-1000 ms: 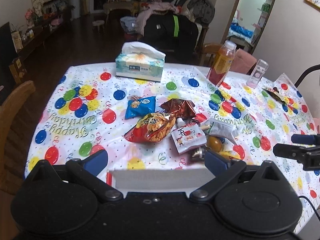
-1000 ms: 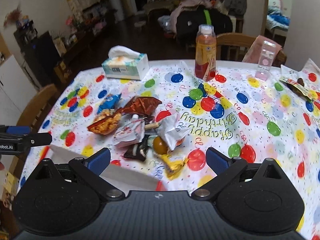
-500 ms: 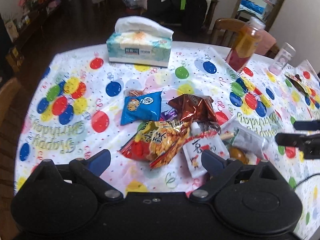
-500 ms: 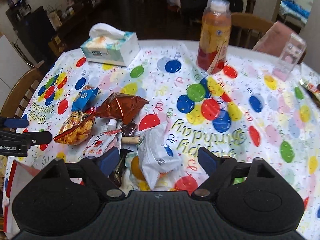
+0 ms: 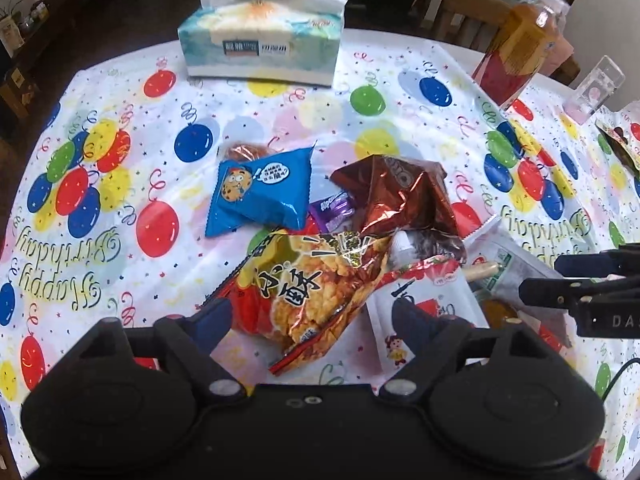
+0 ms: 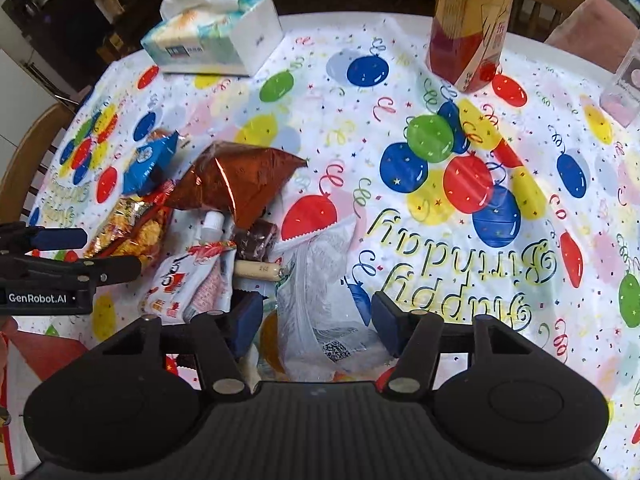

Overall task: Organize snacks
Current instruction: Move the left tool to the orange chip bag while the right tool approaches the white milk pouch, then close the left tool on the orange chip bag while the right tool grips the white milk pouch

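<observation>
Sorting barely begun: snack pile (image 5: 340, 248) lies unsorted mid-desk (image 5: 120, 184), left gripper (image 5: 310, 316) jaws spread over the orange-red crisp bag (image 5: 316, 284), right gripper (image 6: 316, 320) jaws spread around the white packet (image 6: 320, 280), nothing grasped.

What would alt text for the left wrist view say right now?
The left gripper, jaws open, hangs over an orange snack bag in a pile with a blue cookie packet and brown foil bag, on a balloon tablecloth.

Bright, even light on the desk (image 5: 120, 128) — dim room behind; foil bag (image 6: 240, 176) glares, fisheye edges bend, slight blur.
</observation>
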Tool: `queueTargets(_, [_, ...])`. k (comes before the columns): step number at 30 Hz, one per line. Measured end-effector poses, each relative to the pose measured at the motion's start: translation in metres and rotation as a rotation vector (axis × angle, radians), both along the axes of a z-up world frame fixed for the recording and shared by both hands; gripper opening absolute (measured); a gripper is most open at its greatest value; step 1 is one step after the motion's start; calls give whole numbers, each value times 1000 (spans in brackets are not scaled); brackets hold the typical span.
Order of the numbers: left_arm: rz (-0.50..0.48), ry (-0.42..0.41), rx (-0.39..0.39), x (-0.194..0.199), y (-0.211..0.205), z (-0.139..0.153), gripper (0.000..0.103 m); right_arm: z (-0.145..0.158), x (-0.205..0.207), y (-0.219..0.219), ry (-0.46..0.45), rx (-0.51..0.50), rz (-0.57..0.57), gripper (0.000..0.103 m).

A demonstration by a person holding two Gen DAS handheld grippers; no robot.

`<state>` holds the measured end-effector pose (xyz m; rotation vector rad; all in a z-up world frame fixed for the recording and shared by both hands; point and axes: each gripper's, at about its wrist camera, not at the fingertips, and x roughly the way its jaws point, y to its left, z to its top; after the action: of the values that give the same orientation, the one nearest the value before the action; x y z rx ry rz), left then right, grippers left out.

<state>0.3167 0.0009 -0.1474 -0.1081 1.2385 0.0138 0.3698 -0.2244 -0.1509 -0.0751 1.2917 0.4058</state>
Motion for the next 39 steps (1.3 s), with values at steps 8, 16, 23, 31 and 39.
queueTargets(8, [35,36,-46,5,8,-12,63,-8,2,3,18,13,-13,36])
queueTargets(16, [43,20,-57,3,11,-7,51,-4,-2,5,-2,22,-34,18])
queueTargets(23, [60,-10,-75,-4,18,5,45,11,-12,-2,-23,47,-75,14])
queueTargets(31, [65,-43,-97,-20,28,25,44,44,-33,-9,-61,84,-92,14])
queueTargets(39, [54,-82,-119,-41,36,53,44,84,-64,-10,-114,138,-93,14])
